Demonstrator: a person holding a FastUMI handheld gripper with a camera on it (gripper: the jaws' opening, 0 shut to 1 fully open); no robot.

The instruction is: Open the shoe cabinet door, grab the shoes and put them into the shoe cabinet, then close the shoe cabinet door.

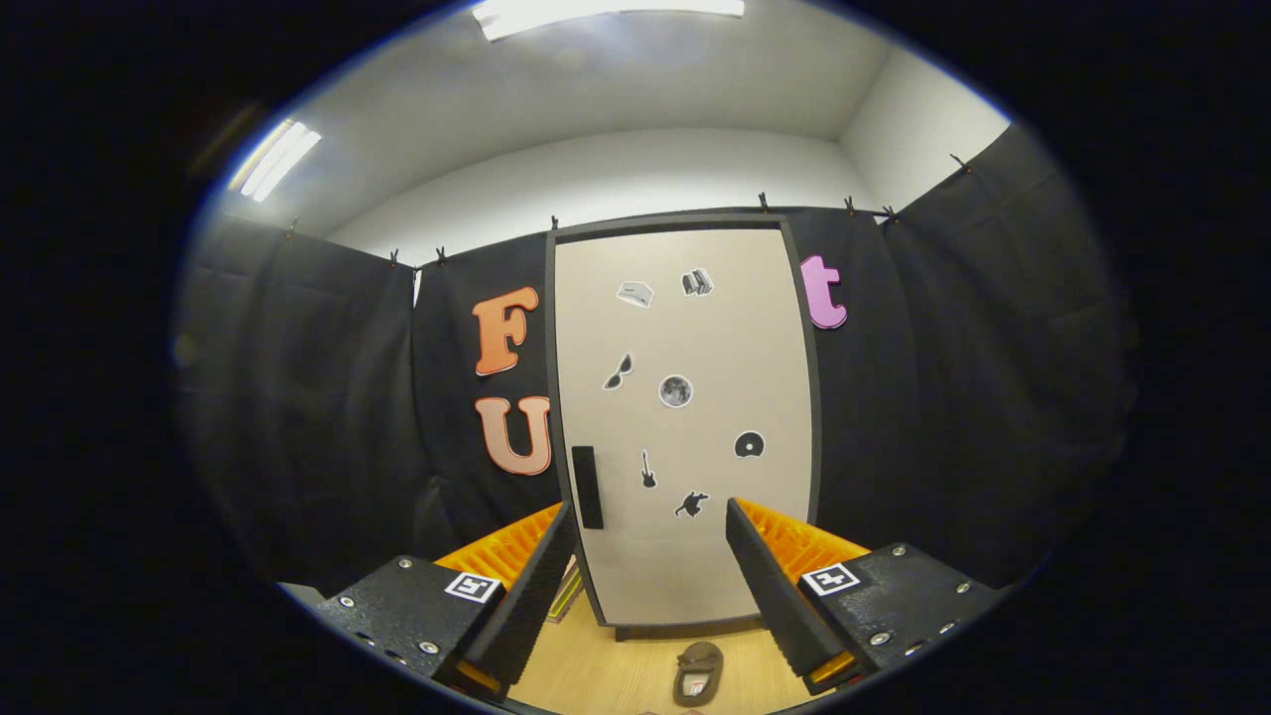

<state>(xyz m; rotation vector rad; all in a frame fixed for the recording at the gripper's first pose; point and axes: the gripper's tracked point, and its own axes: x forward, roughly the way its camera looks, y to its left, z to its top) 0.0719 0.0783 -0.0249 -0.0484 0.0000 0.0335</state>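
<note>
Gripper: the gripper (647, 586) is held level, facing the cabinet; its two fingers stand well apart with nothing between the pads.
Fingers: the left finger (526, 596) and the right finger (779, 596) each carry a small square marker on the block behind them.
Shoe: one shoe (698, 673) lies on the floor just ahead of the fingers, in the gap between them, opening upward, clear of both pads.
Floor: light wood floor (616, 670) runs from under the fingers to the cabinet foot.
Cabinet: the cabinet (685, 417) stands upright beyond the fingers, against the black cloth wall, dark frame round a pale front.
Door: the door (695, 556) sits flush in the frame, closed.
Handle: a dark upright handle (587, 487) is on the door's left edge, low down, just above the left fingertip.
Stickers: several small stickers (675, 390) are scattered over the door face.
Beside cabinet: a stack of flat items (566, 594) shows at the cabinet's lower left, partly hidden by the left finger; what they are cannot be told.
Lighting: two ceiling lamps (606, 12) are lit overhead.
</note>
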